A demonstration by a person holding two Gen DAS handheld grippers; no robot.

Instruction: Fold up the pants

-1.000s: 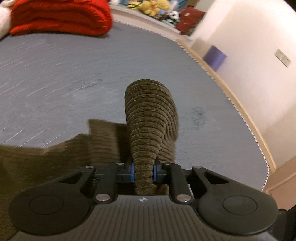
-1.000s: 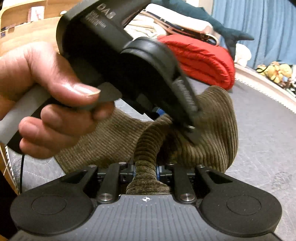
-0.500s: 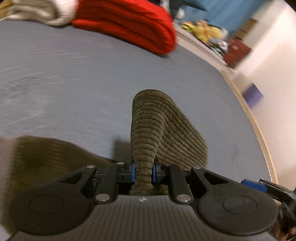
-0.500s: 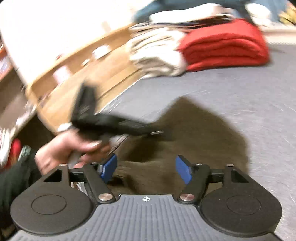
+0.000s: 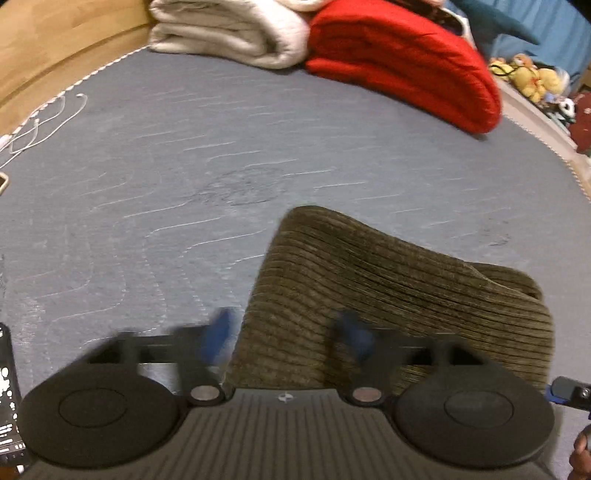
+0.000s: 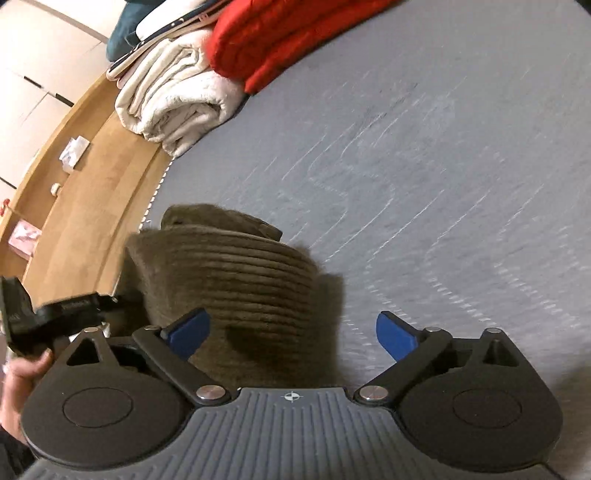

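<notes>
The brown corduroy pants (image 5: 388, 280) lie in a folded bundle on the grey mattress (image 5: 184, 166). My left gripper (image 5: 286, 332) hovers over their near edge. Its jaws are opening and its blurred blue pads (image 5: 218, 332) stand apart, with cloth between them but not pinched. In the right wrist view the pants (image 6: 236, 280) sit low and left, close to the mattress edge. My right gripper (image 6: 291, 334) is also opening, its pads (image 6: 395, 338) set wide, with a corner of cloth below them and nothing gripped. The left gripper (image 6: 55, 314) and the hand (image 6: 22, 373) holding it show at the left edge.
A folded red blanket (image 5: 406, 62) and a cream blanket (image 5: 229, 33) lie at the far end of the mattress. A white cable (image 5: 37, 125) and a phone (image 5: 3, 184) lie at the left edge. A wooden bed frame (image 6: 81, 206) runs alongside. Soft toys (image 5: 528, 77) sit far right.
Both grippers were shut on bunched corduroy and have let it go, the right first, then the left. The pants now rest folded on the mattress. Both cameras swung and rolled.
</notes>
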